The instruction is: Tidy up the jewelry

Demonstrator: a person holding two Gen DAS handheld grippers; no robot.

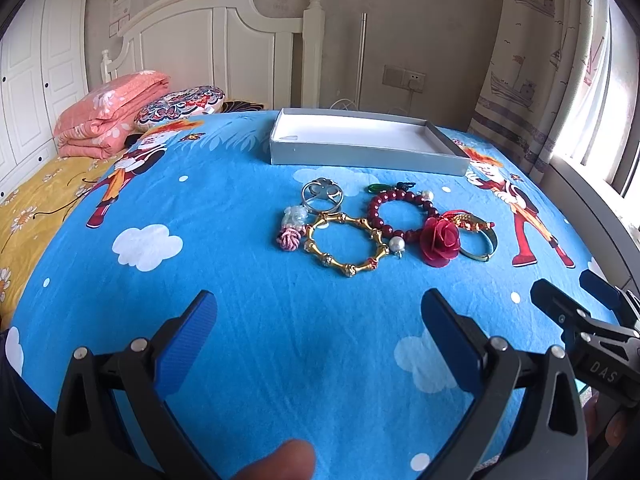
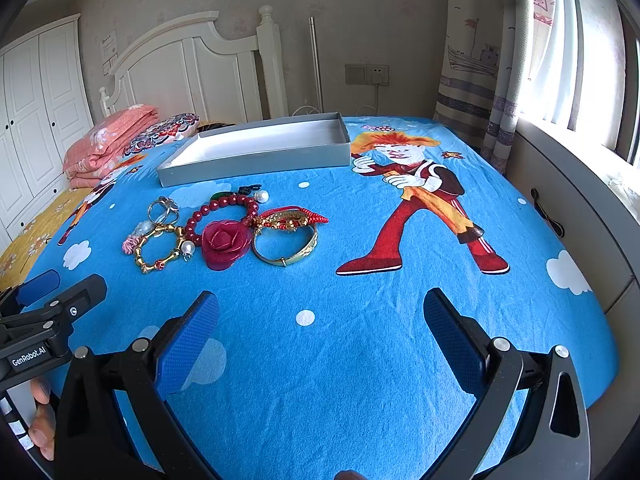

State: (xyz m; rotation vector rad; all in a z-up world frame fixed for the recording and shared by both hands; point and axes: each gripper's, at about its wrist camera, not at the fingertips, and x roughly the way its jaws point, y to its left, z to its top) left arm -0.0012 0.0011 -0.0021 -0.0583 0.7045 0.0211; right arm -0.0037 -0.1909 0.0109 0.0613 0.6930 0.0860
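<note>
The blue bedsheet [image 1: 248,312] is matt woven cloth with faint creases, and the grey box [image 1: 360,156] on it looks like matt cardboard with a smooth white paper lining. The gold bracelet [image 1: 346,245] and silver ring [image 1: 322,196] are shiny metal, the red bead bracelet [image 1: 400,212] is glossy and smooth, and the rose [image 1: 440,240] has thin, slightly sheeny petals. Each gripper's 2 fingers [image 2: 186,350] carry blue, finely textured rubbery pads on matt black plastic.

Blue cartoon bedsheet [image 1: 240,288]: grey box [image 1: 360,152], jewelry cluster [image 1: 384,226], folded quilt [image 1: 108,116], pillow [image 1: 180,104].
</note>
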